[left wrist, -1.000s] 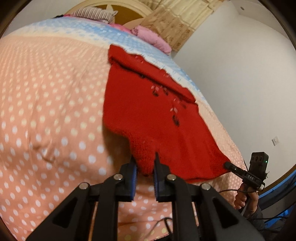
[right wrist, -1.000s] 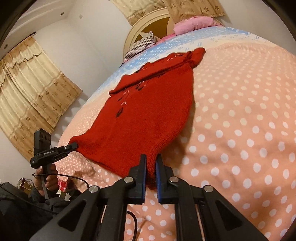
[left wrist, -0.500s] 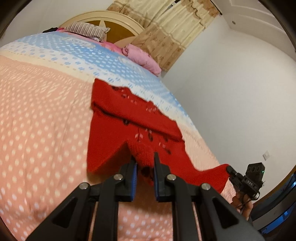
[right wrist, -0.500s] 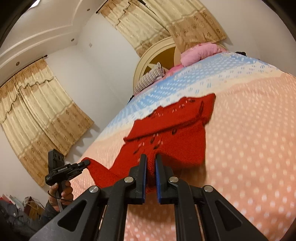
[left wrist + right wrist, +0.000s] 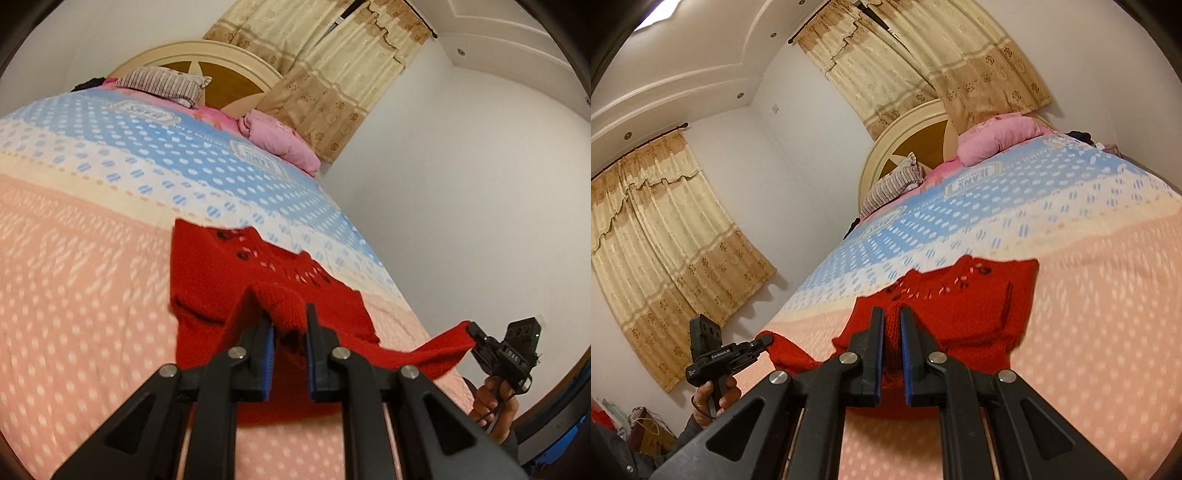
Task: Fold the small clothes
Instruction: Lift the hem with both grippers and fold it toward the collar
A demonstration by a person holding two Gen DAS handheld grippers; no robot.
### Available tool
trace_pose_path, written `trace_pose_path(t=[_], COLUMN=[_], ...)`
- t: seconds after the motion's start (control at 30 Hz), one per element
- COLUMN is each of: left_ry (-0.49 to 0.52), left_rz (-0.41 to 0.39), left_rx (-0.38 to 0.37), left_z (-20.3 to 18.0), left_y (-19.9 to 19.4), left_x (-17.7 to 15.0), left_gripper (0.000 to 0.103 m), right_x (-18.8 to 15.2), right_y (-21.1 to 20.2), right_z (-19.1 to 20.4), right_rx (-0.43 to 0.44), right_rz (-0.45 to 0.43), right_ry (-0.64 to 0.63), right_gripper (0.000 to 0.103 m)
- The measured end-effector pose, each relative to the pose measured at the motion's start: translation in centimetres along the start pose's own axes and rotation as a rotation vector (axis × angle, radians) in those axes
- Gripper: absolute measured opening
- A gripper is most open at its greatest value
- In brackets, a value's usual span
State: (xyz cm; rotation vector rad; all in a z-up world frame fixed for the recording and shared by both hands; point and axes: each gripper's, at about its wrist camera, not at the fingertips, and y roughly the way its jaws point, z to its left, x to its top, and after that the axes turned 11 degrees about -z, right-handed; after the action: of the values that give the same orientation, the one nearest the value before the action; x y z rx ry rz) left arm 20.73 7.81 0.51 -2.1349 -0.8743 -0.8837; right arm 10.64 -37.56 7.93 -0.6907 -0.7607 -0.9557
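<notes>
Both the left hand-held gripper [image 5: 287, 317] and right hand-held gripper [image 5: 892, 325] grasp the red sweater's [image 5: 207, 273] hem, lifted toward twelve o'clock over the bed [image 5: 74, 258]; this fold looks half done.

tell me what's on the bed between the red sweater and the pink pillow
Nothing: between the sweater and the pillow there is only bare blue-and-white dotted bedspread. The left wrist view shows it best.
</notes>
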Motion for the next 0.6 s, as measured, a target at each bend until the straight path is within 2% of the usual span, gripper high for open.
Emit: trace_pose_path(t=[0.4,0.6], left_ry=[0.026,0.017], left_rz=[0.021,0.068], left_rx=[0.025,0.103], left_z=[2.1,4.9], left_y=[8.9,14.9], left_x=[5.4,5.7], left_gripper=[0.014,0.014], right_x=[4.8,4.8], right_y=[8.8,14.9], right_z=[-3.6,-7.7], right_rx=[-0.082,-0.173], right_rz=[0.029,0.083], right_ry=[-0.007,0.018], right_gripper=[0.007,0.007])
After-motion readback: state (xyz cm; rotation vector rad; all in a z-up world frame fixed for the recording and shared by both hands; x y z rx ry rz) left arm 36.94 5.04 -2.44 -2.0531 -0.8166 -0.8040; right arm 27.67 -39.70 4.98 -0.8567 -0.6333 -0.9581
